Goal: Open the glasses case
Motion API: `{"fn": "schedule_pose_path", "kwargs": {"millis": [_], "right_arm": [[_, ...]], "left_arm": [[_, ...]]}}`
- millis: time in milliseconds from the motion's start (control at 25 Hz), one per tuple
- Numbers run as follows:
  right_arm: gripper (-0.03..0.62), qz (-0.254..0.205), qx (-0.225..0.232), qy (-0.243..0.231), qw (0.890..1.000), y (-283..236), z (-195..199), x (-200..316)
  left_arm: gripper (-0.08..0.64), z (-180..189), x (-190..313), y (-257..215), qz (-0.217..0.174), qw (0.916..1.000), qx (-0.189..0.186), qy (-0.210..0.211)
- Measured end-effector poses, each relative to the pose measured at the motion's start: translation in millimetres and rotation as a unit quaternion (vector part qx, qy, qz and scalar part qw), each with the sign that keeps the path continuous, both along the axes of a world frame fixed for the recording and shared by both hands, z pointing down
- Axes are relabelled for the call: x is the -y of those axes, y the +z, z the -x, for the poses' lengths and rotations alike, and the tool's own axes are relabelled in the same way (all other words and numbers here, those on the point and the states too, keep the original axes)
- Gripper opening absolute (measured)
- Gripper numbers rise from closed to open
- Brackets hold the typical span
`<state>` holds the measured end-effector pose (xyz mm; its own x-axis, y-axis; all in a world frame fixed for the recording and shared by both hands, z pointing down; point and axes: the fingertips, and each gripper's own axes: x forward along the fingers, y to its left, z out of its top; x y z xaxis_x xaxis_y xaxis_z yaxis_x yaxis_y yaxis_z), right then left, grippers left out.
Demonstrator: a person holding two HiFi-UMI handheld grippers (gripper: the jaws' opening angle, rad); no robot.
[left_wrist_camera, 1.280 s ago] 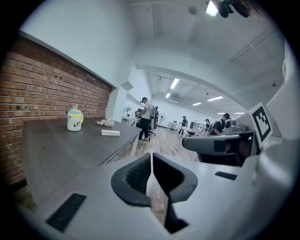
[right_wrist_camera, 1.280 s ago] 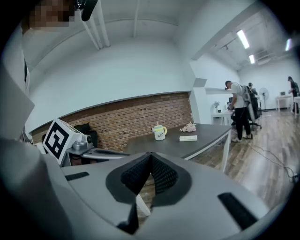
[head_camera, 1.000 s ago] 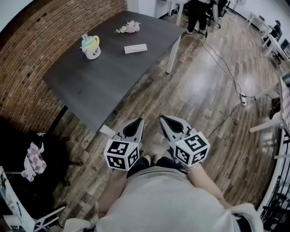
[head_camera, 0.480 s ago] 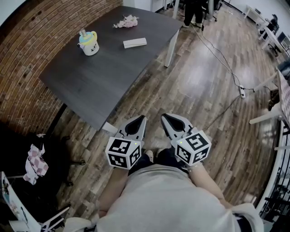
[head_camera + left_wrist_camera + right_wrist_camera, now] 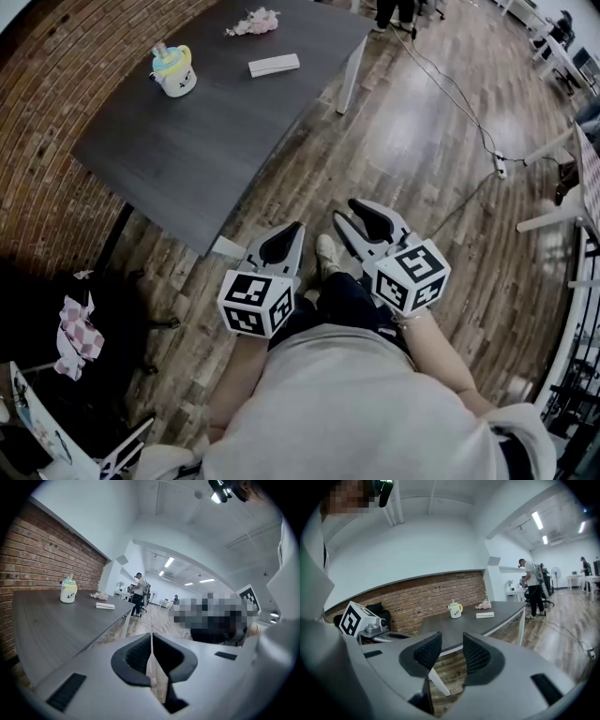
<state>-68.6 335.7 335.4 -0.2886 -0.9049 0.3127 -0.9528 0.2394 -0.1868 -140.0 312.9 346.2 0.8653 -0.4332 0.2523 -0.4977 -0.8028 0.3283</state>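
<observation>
Shut glasses case and mug sit on table.

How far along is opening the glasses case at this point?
Done: nothing yet. The glasses case looks closed and lies on the table, far from both grippers. In hand: nothing. The left gripper is shut and empty. The right gripper has just been opening, with nothing between its fingers. Both hang over the floor, short of the table. Left: the approach, the grasp and the opening itself.
</observation>
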Motion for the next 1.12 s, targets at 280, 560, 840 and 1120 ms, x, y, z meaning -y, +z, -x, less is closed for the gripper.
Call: {"fn": "schedule_pose_path", "kwargs": {"millis": [280,560,840,1120], "right_arm": [[0.133,0.013,-0.042,-0.044,0.998,-1.4,-22.4,30.6],[0.133,0.030,-0.069,-0.093,0.993,9.9,-50.7,81.3],[0.133,0.030,-0.067,-0.112,0.991,11.0,-91.2,152.7],[0.133,0.022,-0.069,-0.134,0.988,2.8,-122.4,218.1]], "left_arm": [[0.029,-14.3,28.0,2.6,0.000,1.0000,0.002,-0.009],[0.029,-35.1,78.0,11.6,-0.002,0.9996,0.017,-0.021],[0.029,-64.6,148.2,4.4,-0.012,0.9982,0.022,-0.054],[0.029,-96.1,212.6,3.0,-0.015,0.9969,0.022,-0.074]]}}
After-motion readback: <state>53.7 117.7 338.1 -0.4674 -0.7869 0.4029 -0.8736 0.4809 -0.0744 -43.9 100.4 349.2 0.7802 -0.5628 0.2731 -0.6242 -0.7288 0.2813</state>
